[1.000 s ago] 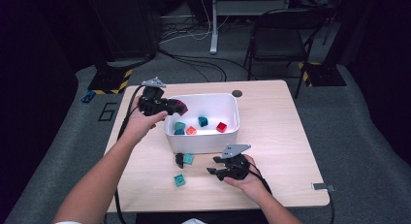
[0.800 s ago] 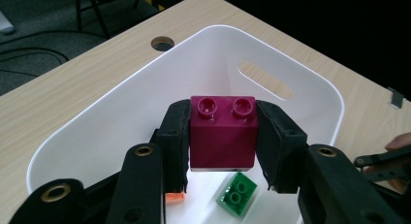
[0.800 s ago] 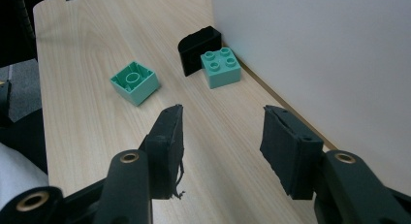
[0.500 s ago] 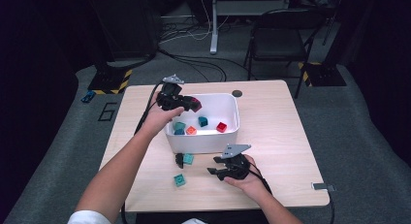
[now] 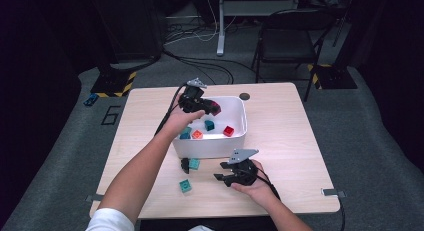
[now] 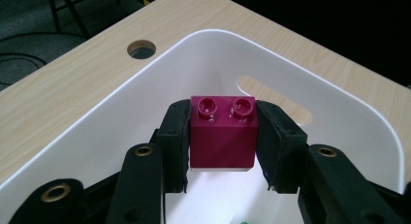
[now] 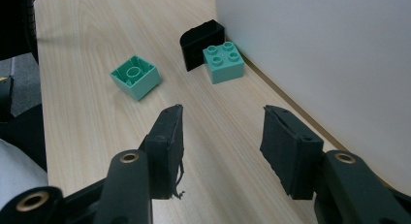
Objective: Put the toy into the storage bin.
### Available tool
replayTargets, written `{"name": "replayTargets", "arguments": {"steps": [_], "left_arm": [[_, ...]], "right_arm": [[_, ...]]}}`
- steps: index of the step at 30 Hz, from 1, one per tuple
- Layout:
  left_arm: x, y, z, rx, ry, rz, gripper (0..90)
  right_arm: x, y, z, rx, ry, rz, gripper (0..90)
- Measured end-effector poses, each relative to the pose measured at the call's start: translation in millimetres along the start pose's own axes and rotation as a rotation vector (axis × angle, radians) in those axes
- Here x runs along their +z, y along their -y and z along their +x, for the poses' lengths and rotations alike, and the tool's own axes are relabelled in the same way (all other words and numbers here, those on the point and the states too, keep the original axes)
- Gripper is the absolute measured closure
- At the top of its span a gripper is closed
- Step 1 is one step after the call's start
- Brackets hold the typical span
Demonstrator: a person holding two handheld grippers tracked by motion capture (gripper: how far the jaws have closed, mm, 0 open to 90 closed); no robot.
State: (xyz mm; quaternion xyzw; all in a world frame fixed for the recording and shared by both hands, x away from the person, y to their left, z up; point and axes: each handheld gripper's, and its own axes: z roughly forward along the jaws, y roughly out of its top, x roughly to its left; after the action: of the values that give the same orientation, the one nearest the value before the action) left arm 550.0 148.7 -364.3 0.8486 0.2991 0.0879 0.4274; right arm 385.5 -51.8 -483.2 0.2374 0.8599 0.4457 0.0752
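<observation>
between left hand-held gripper [image 6: 223, 136] pads, magenta brick [image 6: 223, 134]

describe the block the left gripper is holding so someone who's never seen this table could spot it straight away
Start at the white bin in the middle of the wooden table. Over its far left corner the left gripper is shut on a dark magenta block with two studs on top. It is the one magenta block, held above the bin; the others are teal, orange, red or black.
</observation>
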Motion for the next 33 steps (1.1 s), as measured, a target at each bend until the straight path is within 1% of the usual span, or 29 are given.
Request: {"name": "replayTargets", "arguments": {"steps": [2, 6, 7, 8, 9, 10, 13, 18, 19, 21, 23, 24, 25, 27, 29, 30, 31, 33], "left_arm": [[7.8, 1.6, 0.8, -0.003, 0.002, 0.022, 58.5], [14.1, 3.0, 2.7, -0.01, 0.005, 0.023, 58.4], [16.3, 3.7, 3.0, -0.005, 0.003, 0.029, 58.4], [20.4, 5.1, 2.9, -0.001, 0.001, 0.045, 58.4], [20.4, 5.1, 2.9, -0.001, 0.001, 0.045, 58.4], [21.4, 5.3, 3.6, 0.005, 0.004, 0.057, 58.4], [25.4, 6.3, 2.6, 0.002, 0.005, 0.058, 58.4], [30.2, 7.7, 3.4, 0.008, 0.009, 0.085, 58.4], [30.4, 7.8, 3.6, 0.009, 0.007, 0.087, 58.4], [31.0, 8.0, 4.1, -0.004, 0.005, 0.086, 58.3], [30.8, 8.4, 4.4, 0.0, 0.001, 0.089, 57.5], [29.9, 8.3, 4.7, -0.003, 0.002, 0.094, 55.5], [29.1, 8.2, 4.9, -0.007, 0.001, 0.088, 52.0], [26.6, 8.0, 4.8, 0.002, -0.009, 0.084, 47.7], [25.4, 8.2, 4.6, 0.003, -0.008, 0.081, 45.8], [22.6, 8.6, 4.2, 0.003, -0.011, 0.067, 44.5], [21.2, 8.9, 3.8, -0.007, -0.007, 0.062, 43.8], [19.1, 9.0, 4.1, 0.001, -0.01, 0.058, 42.9]], "right_arm": [[-0.4, 0.1, -0.6, -0.001, 0.0, -0.004, 49.5], [-0.4, 0.1, -0.6, -0.001, -0.002, -0.004, 49.4], [-0.1, 0.1, -0.3, 0.001, -0.003, -0.002, 49.4], [0.1, 0.1, 0.1, 0.0, -0.002, 0.0, 49.4], [0.5, 0.1, 0.3, -0.003, -0.003, 0.0, 49.4], [0.8, 0.0, 0.7, -0.003, -0.005, 0.0, 49.4], [1.5, 0.1, 1.0, -0.008, -0.009, 0.003, 49.4], [1.9, 0.3, 0.7, -0.006, -0.008, 0.004, 49.3], [2.1, 0.2, 0.4, -0.009, -0.008, 0.003, 49.3], [2.5, 0.2, 0.6, -0.013, -0.008, 0.005, 49.2], [2.9, 0.1, 0.9, -0.013, -0.01, 0.006, 49.2], [3.1, 0.2, 0.8, -0.013, -0.011, 0.006, 49.2], [3.1, 0.4, 1.1, -0.003, -0.01, 0.008, 49.2], [3.2, 0.5, 0.7, -0.002, -0.009, 0.007, 49.2], [3.0, 0.6, 0.5, -0.003, -0.007, 0.007, 49.1], [2.9, 0.7, 0.6, 0.0, -0.006, 0.008, 49.0], [3.1, 0.6, -0.3, -0.01, -0.004, 0.006, 49.0], [3.1, 0.9, -0.4, -0.003, -0.004, 0.007, 49.0]]}}
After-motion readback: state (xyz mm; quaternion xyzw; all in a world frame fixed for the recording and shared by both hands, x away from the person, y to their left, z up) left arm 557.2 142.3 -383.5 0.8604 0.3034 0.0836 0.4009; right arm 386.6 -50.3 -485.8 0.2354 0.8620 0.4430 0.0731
